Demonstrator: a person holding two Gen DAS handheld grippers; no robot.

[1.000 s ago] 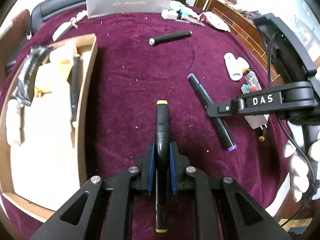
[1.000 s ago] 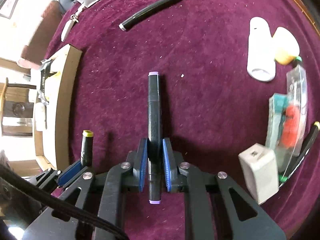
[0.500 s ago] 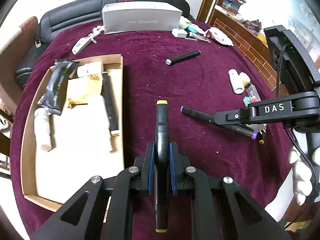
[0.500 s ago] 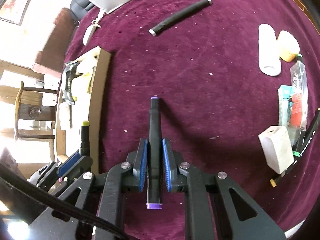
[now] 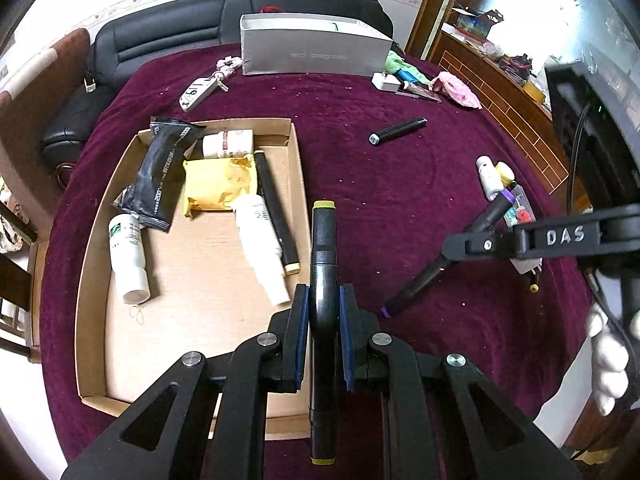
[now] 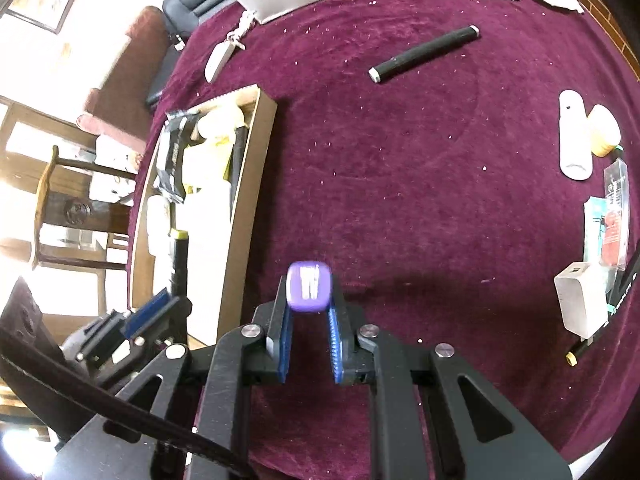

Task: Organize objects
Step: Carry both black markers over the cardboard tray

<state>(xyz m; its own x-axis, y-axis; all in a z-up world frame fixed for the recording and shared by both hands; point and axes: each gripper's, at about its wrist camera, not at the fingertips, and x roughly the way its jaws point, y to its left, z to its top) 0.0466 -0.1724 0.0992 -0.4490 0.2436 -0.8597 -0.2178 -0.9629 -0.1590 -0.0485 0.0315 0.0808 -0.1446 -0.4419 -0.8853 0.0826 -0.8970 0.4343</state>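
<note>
My left gripper (image 5: 324,300) is shut on a black marker with yellow ends (image 5: 323,248), held above the right edge of the cardboard tray (image 5: 94,240). My right gripper (image 6: 308,300) is shut on a black marker with purple ends (image 6: 309,286), tipped so its purple cap faces the camera; in the left wrist view this marker (image 5: 424,276) slants down toward the cloth. Another black marker (image 5: 396,130) lies loose on the maroon cloth, also seen in the right wrist view (image 6: 424,54).
The tray holds a black pouch (image 5: 158,178), yellow packet (image 5: 216,188), white bottles (image 5: 128,256) and a black marker (image 5: 276,208). A grey box (image 5: 312,46) stands at the back. A white tube (image 6: 574,136), white adapter (image 6: 582,300) and small packets lie at the right.
Both grippers have risen from the cloth with their markers. The left one moved toward the tray. The purple marker has tilted steeply, its cap now facing the right camera.
</note>
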